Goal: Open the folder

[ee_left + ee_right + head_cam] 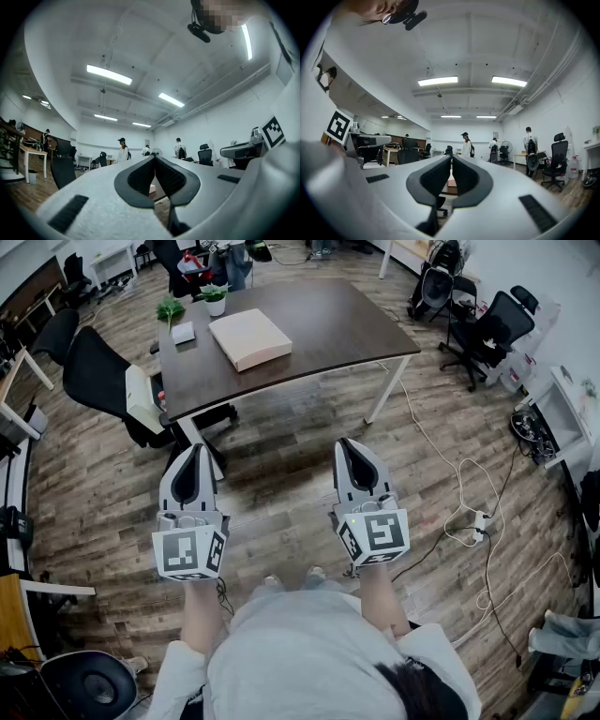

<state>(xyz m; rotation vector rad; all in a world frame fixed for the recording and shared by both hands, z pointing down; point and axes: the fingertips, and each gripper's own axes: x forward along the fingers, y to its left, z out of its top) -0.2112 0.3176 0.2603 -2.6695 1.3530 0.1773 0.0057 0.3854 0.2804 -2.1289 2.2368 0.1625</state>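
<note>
A closed beige folder (249, 337) lies flat on the dark brown table (328, 324) in the head view. Both grippers are held out level over the wooden floor, well short of the table's near edge. My left gripper (197, 448) points toward the table's left leg, and its jaws meet at the tips with nothing between them (154, 158). The right gripper (345, 442) is level with it on the right, also shut and empty (451, 157). Neither gripper touches the folder.
A black office chair (98, 371) stands at the table's left corner. Two small potted plants (215, 294) and a white item (183, 332) sit on the table's far left. White cables and a power strip (480, 518) lie on the floor at right. More chairs (492, 329) stand beyond.
</note>
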